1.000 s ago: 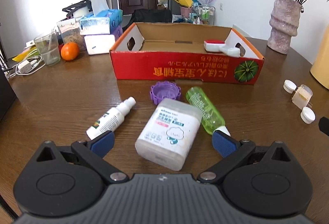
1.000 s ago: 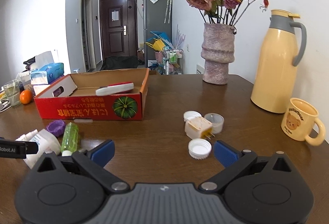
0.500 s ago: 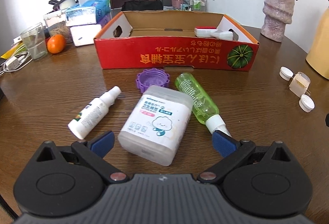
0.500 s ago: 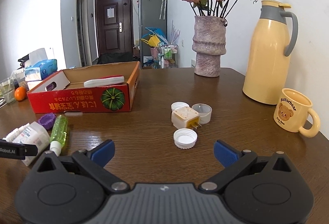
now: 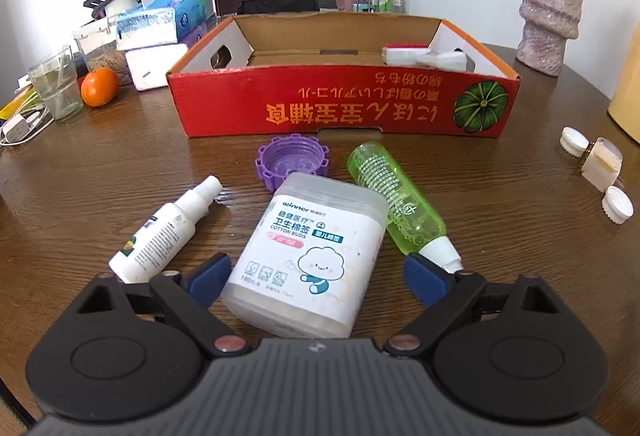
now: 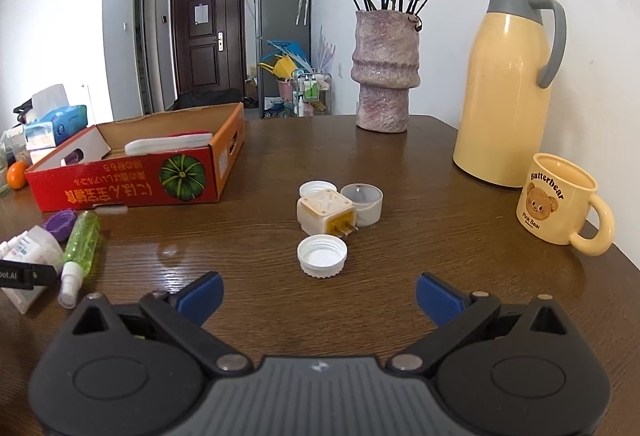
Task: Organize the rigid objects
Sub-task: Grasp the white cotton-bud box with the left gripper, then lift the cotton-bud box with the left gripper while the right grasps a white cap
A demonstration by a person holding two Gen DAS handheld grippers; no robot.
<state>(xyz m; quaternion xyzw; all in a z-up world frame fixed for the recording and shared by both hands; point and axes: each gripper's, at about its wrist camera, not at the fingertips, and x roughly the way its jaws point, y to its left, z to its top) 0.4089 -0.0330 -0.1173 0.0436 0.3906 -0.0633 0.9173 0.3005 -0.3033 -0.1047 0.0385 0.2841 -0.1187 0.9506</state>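
My left gripper (image 5: 318, 274) is open, its blue pads on either side of the near end of a cotton bud box (image 5: 308, 256) lying on the table. A white spray bottle (image 5: 166, 232) lies left of it, a green bottle (image 5: 394, 195) right, a purple cap (image 5: 292, 161) behind. The red cardboard box (image 5: 344, 107) beyond holds a white and red item (image 5: 424, 55). My right gripper (image 6: 318, 296) is open and empty, just short of a white cap (image 6: 322, 256), a plug adapter (image 6: 326, 215), a clear cup (image 6: 362, 203) and another cap (image 6: 318, 189).
A vase of roses (image 6: 384, 71), a yellow thermos (image 6: 506, 83) and a bear mug (image 6: 560, 203) stand at the right. An orange (image 5: 99, 87), a glass (image 5: 56, 83), tissue packs (image 5: 160, 23) and a charger cable (image 5: 20, 125) sit at the left.
My left gripper moved forward, so the cotton bud box now lies between its pads. My right gripper drew back a little from the caps and adapter. Both stayed open.
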